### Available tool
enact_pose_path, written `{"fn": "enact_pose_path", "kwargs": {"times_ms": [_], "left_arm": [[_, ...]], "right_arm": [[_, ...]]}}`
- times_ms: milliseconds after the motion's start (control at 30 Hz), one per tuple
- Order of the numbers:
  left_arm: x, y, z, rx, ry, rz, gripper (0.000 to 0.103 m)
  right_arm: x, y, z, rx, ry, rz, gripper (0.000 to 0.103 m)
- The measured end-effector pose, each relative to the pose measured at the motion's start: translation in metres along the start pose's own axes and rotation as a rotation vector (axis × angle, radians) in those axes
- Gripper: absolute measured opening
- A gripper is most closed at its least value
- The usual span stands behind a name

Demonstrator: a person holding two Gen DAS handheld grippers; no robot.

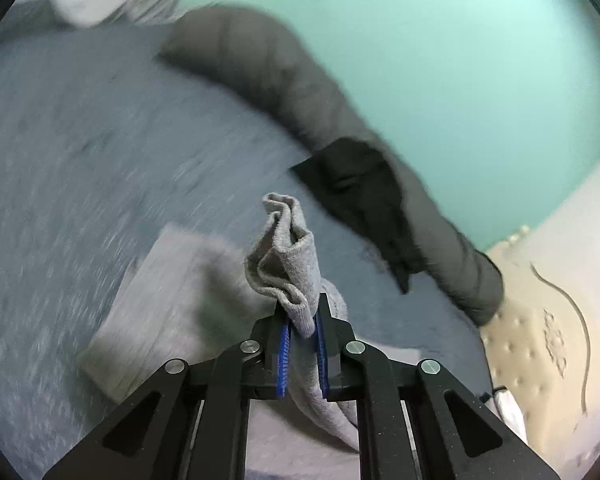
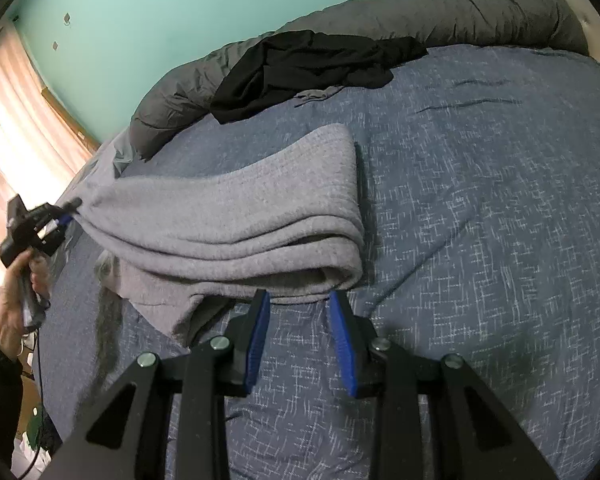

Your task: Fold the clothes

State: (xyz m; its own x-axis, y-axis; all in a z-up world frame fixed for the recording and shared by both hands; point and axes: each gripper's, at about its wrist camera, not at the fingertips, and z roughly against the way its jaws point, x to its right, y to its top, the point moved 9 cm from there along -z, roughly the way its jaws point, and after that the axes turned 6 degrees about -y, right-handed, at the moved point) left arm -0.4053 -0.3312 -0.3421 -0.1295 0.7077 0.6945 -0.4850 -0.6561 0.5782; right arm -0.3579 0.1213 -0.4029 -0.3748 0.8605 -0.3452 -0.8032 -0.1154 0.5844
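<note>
right wrist view: one soft grey knit garment (image 2: 236,216) lies folded in thick layers on the blue flecked bedspread (image 2: 480,200), toward its left edge. the left gripper (image 1: 301,322) is clenched on a bunched corner of it; the right gripper (image 2: 298,300) stands released just beside its near fold. one black garment (image 2: 308,64) lies crumpled at the far edge.

Rolled dark grey duvet (image 2: 440,8) along blue patterned bedspread (image 2: 480,200), beneath teal wall (image 2: 160,0).
</note>
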Motion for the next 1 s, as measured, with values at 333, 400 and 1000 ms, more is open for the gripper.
{"fn": "enact_pose_path", "kwargs": {"times_ms": [333,400,1000], "left_arm": [[-0.076,-0.030,-0.028,-0.096,0.084,0.099,0.014],[-0.089,-0.034,-0.026,-0.107,0.094,0.133,0.020],[-0.125,-0.030,0.013,-0.115,0.154,0.161,0.067]], "right_arm": [[0.018,0.003,-0.004,-0.012,0.003,-0.067,0.032],[0.021,0.008,-0.003,-0.003,0.020,-0.093,0.043],[0.023,0.060,-0.083,-0.178,0.040,-0.190,0.078]]}}
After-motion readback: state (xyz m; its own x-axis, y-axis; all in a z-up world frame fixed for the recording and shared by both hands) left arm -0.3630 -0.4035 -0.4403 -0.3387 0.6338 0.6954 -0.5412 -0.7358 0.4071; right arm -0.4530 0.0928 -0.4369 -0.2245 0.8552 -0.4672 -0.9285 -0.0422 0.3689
